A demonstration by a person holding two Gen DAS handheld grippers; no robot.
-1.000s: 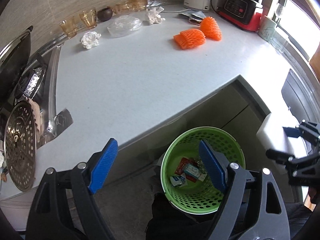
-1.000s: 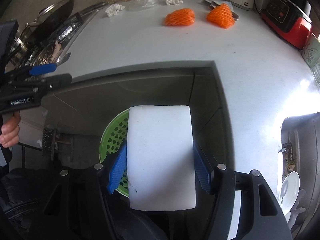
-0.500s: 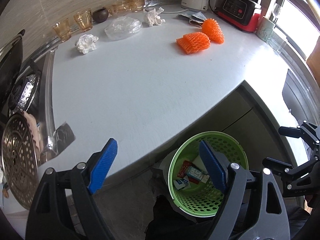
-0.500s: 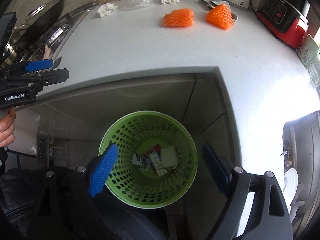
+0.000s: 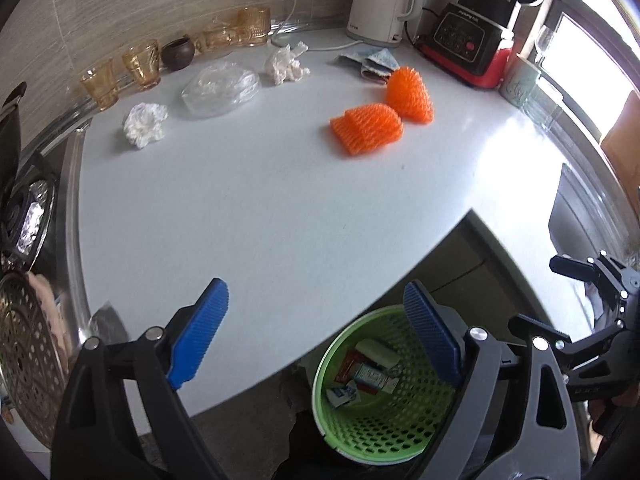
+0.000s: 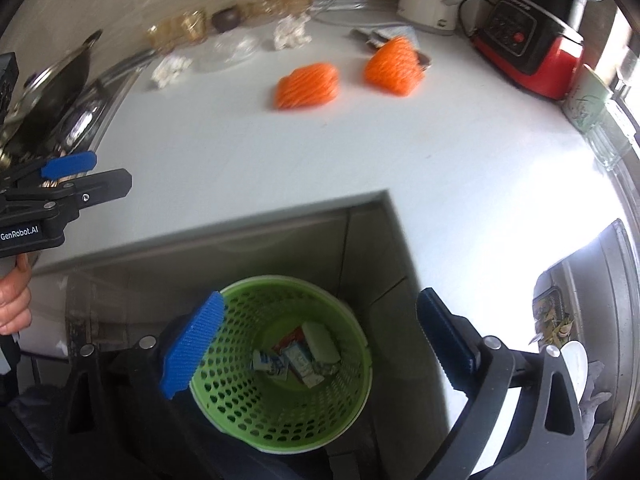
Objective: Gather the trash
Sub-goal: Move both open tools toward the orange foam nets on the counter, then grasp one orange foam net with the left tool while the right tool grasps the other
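Note:
The green perforated bin [image 6: 280, 400] stands on the floor in the counter's inner corner, with a white foam block [image 6: 320, 342] and small packets lying inside. My right gripper [image 6: 320, 312] hangs over the bin, its jaws opening with nothing between them. My left gripper [image 5: 316, 312] hovers over the counter edge beside the bin [image 5: 384, 436], jaws also opening and empty. On the white counter [image 5: 280, 200] lie two orange foam nets [image 5: 366, 128] [image 5: 410, 94], two crumpled tissues [image 5: 145, 123] [image 5: 285, 65], a clear plastic bag [image 5: 220, 87] and flat wrappers [image 5: 368, 64].
A white kettle [image 5: 380, 0], a red-based blender [image 5: 476, 40] and a mug [image 5: 518, 84] stand along the back right. Amber glasses [image 5: 140, 64] and a dark bowl [image 5: 178, 54] line the wall. A stove [image 5: 28, 216] with a perforated steamer plate [image 5: 24, 352] sits left.
The right gripper held the white foam block above the bin; its jaws spread and the block now lies in the bin. Both grippers have shifted toward the counter, and the left jaws stand wider.

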